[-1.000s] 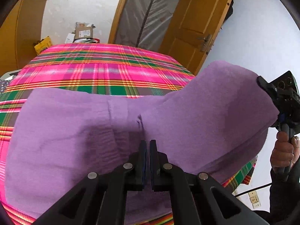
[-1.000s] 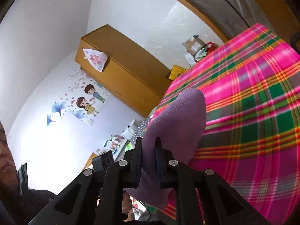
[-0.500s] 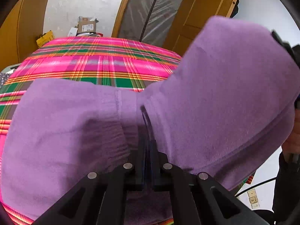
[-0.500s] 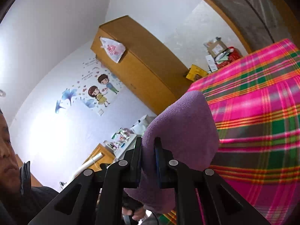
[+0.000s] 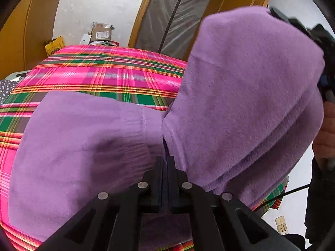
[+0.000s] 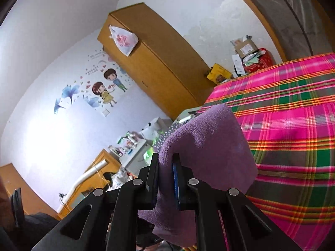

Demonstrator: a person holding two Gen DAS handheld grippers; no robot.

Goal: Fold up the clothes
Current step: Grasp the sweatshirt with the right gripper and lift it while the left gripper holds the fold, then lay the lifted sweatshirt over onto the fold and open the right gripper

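Lifted higher than a second ago: right side of the purple fleece point(image 5: 247, 96), pinched in the right tongs point(image 6: 165, 163), swinging over for a fold. Left tongs point(image 5: 164, 159) pressed together on the near edge, on the plaid cloth point(image 5: 108, 77). Wardrobe point(image 6: 155, 62), boxes point(image 6: 245, 48) well clear.

L tool point(image 5: 165, 163): jaws pinched nearly together on purple cloth point(image 5: 88, 146), tilted downward. R tool point(image 6: 165, 167): jaws a bit apart w/ a thick fold of the cloth clamped between them, aimed closer to level. In L view the R tool sits raised at the far right edge, person's hand point(image 5: 325, 133) gripping its handle, dark sleeve point(image 5: 320, 198) below.
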